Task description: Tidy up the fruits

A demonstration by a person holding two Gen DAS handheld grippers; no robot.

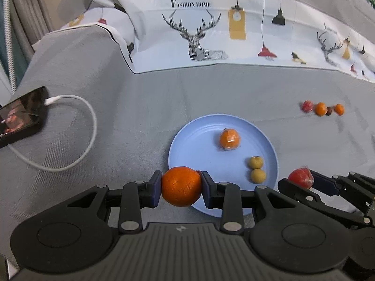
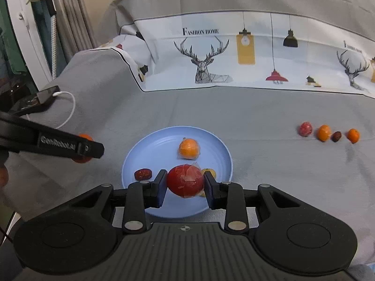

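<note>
Two claws are at work, each clamped on one fruit. At lower centre of the left wrist view the left claw [image 1: 181, 187] grips a bare orange [image 1: 181, 186] between its blue pads, over the near left rim of the single blue plate [image 1: 196, 140]. At lower centre of the right wrist view the right claw [image 2: 185, 183] is closed on a red fruit in clear wrap [image 2: 185, 180], held above the near part of the plate. Both claws tilt downward toward the grey bedcover [image 1: 140, 107]. On the plate the left view shows three fruits: one wrapped orange [image 1: 229, 138] toward the far side and two small yellowish round fruits [image 1: 257, 169] touching each other near the right edge. The right view also shows one dark red piece [image 2: 143, 174] on the plate's left part. At the right of both views four small fruits in a row [image 1: 323, 109] lie on the bedcover, well apart from the plate: one red, two orange, one dark. One phone [image 1: 21, 114] with one white cable [image 1: 77, 126] lies at the left.
</note>
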